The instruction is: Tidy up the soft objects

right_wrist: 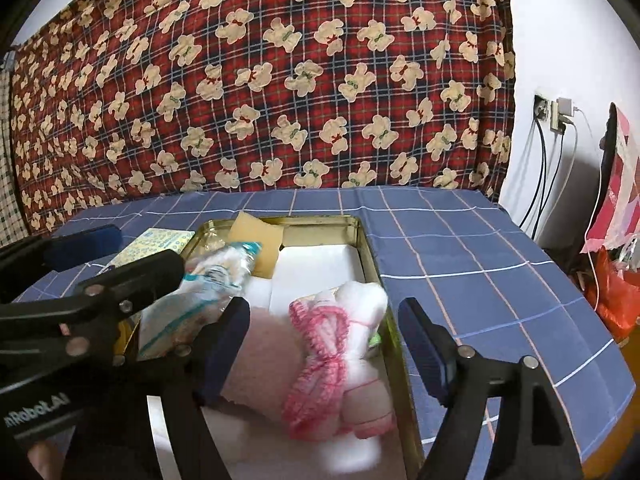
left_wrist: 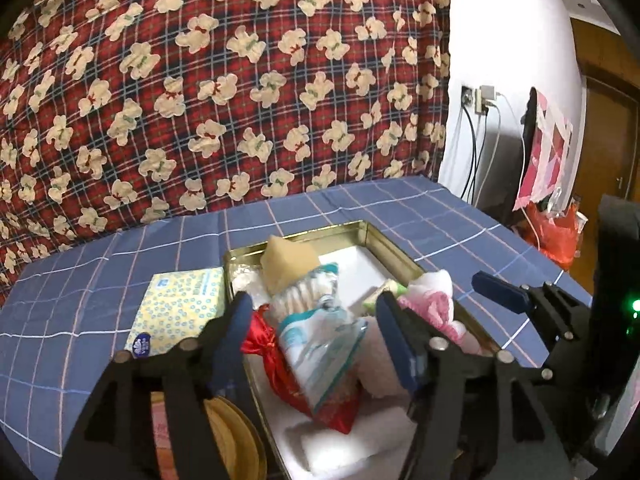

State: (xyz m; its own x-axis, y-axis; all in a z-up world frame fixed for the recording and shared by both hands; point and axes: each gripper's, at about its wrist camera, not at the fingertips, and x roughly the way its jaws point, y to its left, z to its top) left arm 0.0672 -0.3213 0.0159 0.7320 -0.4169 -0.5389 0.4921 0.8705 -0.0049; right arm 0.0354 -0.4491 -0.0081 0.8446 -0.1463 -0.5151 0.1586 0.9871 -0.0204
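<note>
A gold tin box (left_wrist: 396, 248) (right_wrist: 368, 248) lined with white foam sits on the blue checked tablecloth. It holds a yellow sponge (left_wrist: 288, 260) (right_wrist: 260, 240), a clear bag of cotton items (left_wrist: 316, 320) (right_wrist: 208, 280), a red satin pouch (left_wrist: 264, 340), a pale pink cloth (right_wrist: 264, 360) and a white-and-pink towel bundle (left_wrist: 432, 296) (right_wrist: 344, 344). My left gripper (left_wrist: 314, 308) stands open astride the bag and pouch, its pads not pressing them. My right gripper (right_wrist: 324, 312) is open over the towel bundle, which lies loose between its fingers.
A yellow tissue pack (left_wrist: 180, 308) (right_wrist: 160, 240) lies left of the tin. A round gold lid (left_wrist: 236, 440) shows under the left gripper. A teddy-bear plaid cloth (left_wrist: 240, 80) hangs behind the table. Cables (right_wrist: 540, 168), a wall socket and a red plastic bag (right_wrist: 612, 296) are off the right edge.
</note>
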